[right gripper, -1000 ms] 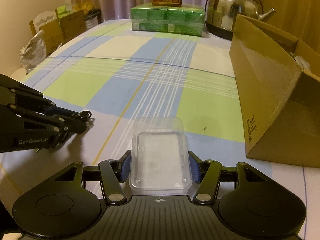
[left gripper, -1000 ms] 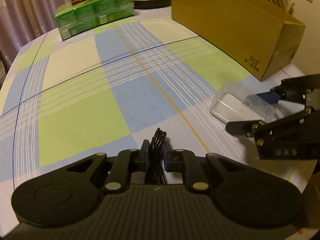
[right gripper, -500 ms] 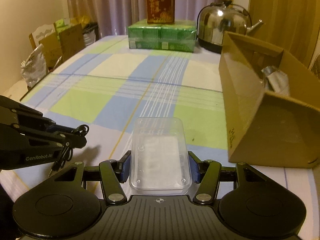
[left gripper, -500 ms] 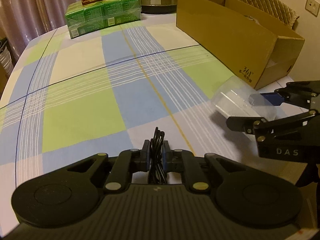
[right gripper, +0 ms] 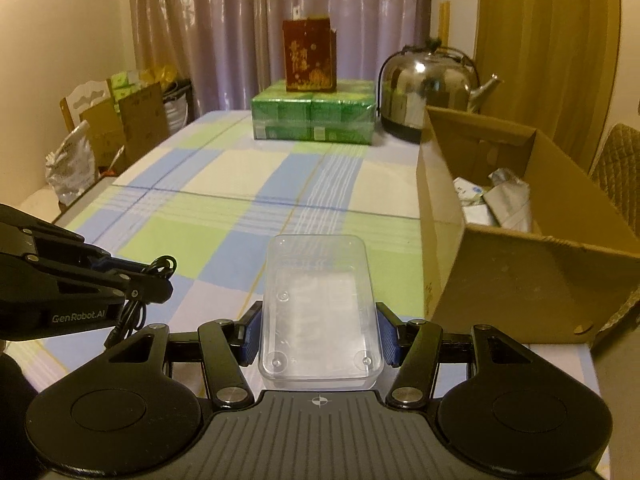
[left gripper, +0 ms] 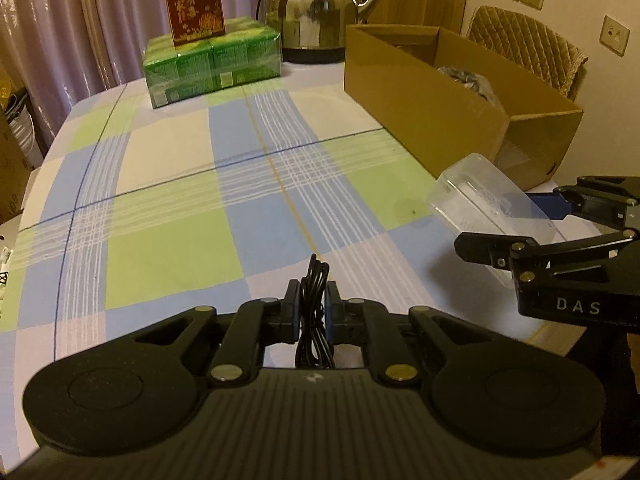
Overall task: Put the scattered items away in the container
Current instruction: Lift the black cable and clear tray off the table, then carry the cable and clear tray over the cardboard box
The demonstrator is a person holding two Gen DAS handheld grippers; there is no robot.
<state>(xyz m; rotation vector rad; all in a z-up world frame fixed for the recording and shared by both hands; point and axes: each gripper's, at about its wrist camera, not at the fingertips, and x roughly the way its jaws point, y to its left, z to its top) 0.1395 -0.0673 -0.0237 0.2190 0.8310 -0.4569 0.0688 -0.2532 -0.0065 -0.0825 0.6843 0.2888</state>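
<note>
My left gripper point(left gripper: 313, 312) is shut on a coiled black cable point(left gripper: 314, 308) and holds it above the checked tablecloth; it shows in the right wrist view point(right gripper: 158, 276) with the cable point(right gripper: 138, 312) hanging from it. My right gripper point(right gripper: 318, 332) is shut on a clear plastic box point(right gripper: 318, 304), held above the table; it shows in the left wrist view point(left gripper: 508, 236) with the box point(left gripper: 484, 200). The open cardboard box point(right gripper: 516, 272) stands to the right, with several items inside point(right gripper: 496, 200). It also shows in the left wrist view point(left gripper: 440, 112).
At the far end stand a green wrapped pack point(right gripper: 314, 118) with a red carton point(right gripper: 308, 60) on top and a steel kettle point(right gripper: 430, 88). A padded chair point(left gripper: 524, 44) is behind the cardboard box. Boxes and bags point(right gripper: 104, 136) sit beside the table's left edge.
Both grippers have risen with their loads. The views now look down the table and into the cardboard box. The clear plastic box is lifted off the cloth.
</note>
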